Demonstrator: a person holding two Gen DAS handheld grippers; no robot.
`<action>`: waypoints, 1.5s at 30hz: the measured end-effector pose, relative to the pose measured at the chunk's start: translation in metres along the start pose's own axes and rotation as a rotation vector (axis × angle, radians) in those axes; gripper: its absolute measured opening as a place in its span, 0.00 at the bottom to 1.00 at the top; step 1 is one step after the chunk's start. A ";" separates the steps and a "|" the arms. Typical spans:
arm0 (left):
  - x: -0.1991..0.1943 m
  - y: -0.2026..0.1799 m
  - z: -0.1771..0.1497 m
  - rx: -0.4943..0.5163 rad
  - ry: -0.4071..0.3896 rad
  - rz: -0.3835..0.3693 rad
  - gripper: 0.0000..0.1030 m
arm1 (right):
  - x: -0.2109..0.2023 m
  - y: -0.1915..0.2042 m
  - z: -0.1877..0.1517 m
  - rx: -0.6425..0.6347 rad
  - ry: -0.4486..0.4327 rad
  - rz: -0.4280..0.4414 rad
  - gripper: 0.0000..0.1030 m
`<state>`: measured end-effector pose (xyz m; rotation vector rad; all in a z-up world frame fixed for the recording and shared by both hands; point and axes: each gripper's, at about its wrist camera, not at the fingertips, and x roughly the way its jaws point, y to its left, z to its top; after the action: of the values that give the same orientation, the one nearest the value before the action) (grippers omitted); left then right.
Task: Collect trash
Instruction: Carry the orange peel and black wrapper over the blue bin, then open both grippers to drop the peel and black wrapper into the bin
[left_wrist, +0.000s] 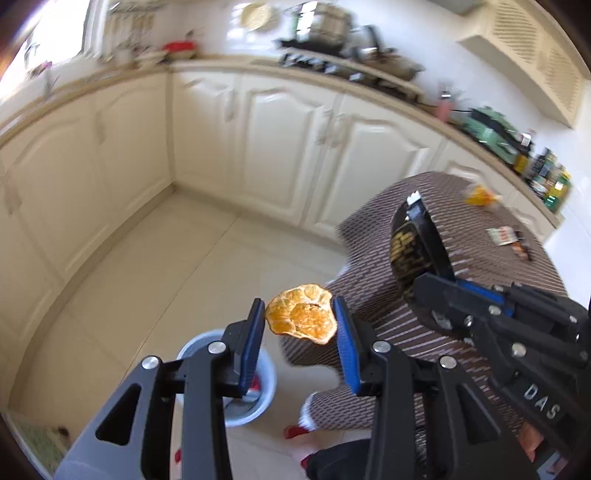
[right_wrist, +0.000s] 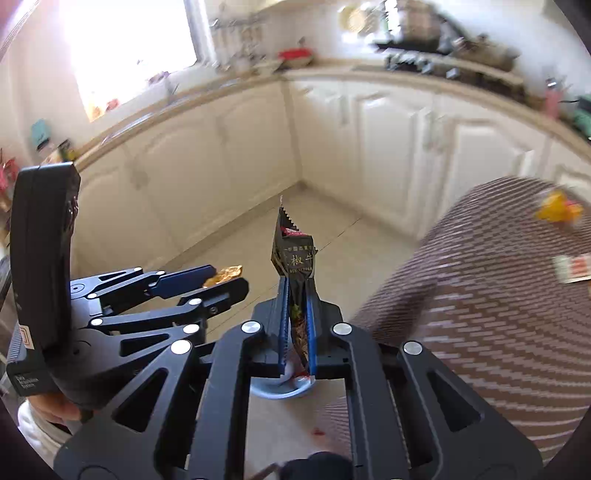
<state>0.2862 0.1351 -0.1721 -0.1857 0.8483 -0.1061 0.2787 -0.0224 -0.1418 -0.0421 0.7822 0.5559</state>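
Left gripper (left_wrist: 300, 320) pinches a dried, curled orange peel (left_wrist: 301, 314) between blue ribbed pads; right gripper (right_wrist: 297, 306) clamps a crinkled black snack wrapper (right_wrist: 295, 258) upright.

The bin (left_wrist: 236, 387) on the floor is mostly hidden behind gripper fingers in both views. Countertop clutter (left_wrist: 332, 40) is blurred past telling. The wrapper's (right_wrist: 295, 266) lower end is hidden between the pads.

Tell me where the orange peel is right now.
The orange peel is held between the left gripper's blue pads, low in the left wrist view, above the floor beside the table and just past the round bin.
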 end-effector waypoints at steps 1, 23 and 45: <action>0.007 0.018 -0.007 -0.021 0.022 0.021 0.36 | 0.017 0.011 -0.003 -0.007 0.025 0.014 0.08; 0.168 0.145 -0.102 -0.228 0.312 0.066 0.37 | 0.231 0.017 -0.088 0.118 0.420 0.021 0.08; 0.176 0.163 -0.108 -0.301 0.336 0.112 0.59 | 0.275 0.022 -0.106 0.154 0.459 0.032 0.08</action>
<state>0.3242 0.2517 -0.4046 -0.4100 1.2073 0.0994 0.3560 0.0980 -0.4007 -0.0153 1.2725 0.5205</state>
